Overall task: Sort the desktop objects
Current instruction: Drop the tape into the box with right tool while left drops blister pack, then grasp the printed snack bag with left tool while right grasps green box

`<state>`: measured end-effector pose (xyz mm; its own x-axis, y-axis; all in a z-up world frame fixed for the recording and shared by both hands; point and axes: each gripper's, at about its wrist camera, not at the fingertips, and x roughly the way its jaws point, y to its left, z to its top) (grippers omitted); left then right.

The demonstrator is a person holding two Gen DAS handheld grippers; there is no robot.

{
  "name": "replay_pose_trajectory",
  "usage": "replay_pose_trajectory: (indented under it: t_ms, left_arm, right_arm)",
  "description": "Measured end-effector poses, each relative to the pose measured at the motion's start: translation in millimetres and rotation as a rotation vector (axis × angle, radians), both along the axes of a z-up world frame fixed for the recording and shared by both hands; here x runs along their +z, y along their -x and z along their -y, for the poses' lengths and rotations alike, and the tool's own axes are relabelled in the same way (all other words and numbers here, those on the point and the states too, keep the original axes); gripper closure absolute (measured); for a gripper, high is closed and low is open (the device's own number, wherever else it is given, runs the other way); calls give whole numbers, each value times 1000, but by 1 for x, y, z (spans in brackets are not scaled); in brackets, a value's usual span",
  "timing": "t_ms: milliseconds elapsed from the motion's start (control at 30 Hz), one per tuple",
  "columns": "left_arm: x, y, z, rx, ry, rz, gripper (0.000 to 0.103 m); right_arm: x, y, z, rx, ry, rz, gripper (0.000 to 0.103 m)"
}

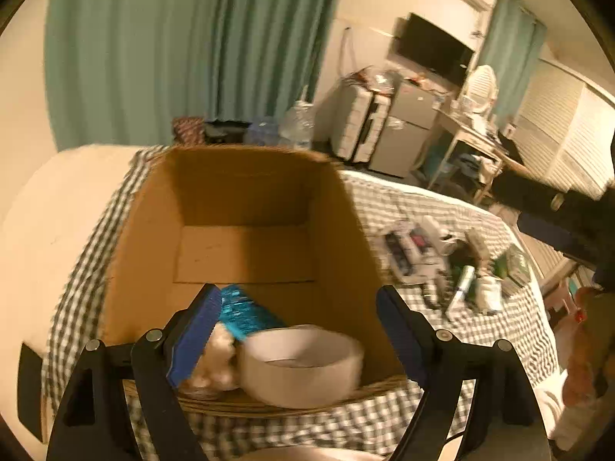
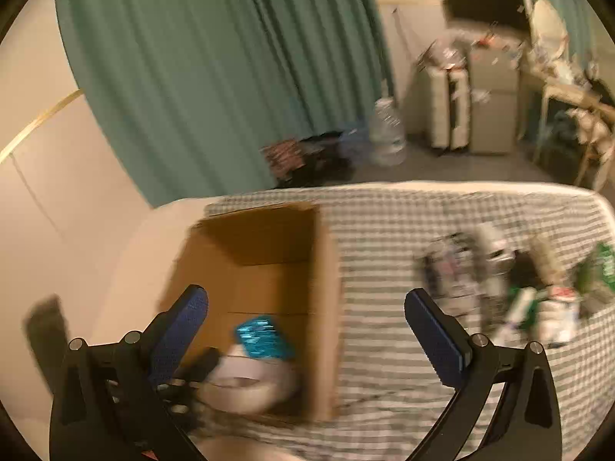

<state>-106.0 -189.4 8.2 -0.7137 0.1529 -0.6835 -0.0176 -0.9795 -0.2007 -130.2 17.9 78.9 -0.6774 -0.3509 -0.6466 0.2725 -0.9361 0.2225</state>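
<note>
Cardboard box (image 1: 246, 207) holding tape roll (image 1: 301, 365), blue packet (image 1: 246, 313); both grippers spread, empty

Both grippers' jaws wide apart

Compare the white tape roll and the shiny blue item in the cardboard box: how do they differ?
The white tape roll is a wide, plain ring with an open centre; the shiny blue item is smaller, solid and glittery. The tape roll sits nearest the box's front wall, between the open left gripper's fingers; the blue item lies behind it. Both rest inside the cardboard box.
</note>
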Motion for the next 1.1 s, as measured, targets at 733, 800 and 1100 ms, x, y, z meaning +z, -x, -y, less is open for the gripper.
replay_pose_trajectory:
  t_ms: [733, 800, 1100]
  left_arm:
    - [-87, 93, -227, -49, -9, 166, 7]
    - [-99, 110, -232, -32, 4, 176, 7]
    - [-156, 181, -222, 54, -34, 253, 7]
  right_arm:
    - [-96, -5, -313, -583, 38, -11, 0]
    - [-110, 12, -321, -594, 19, 2, 0]
    - [-148, 83, -342, -615, -66, 34, 0]
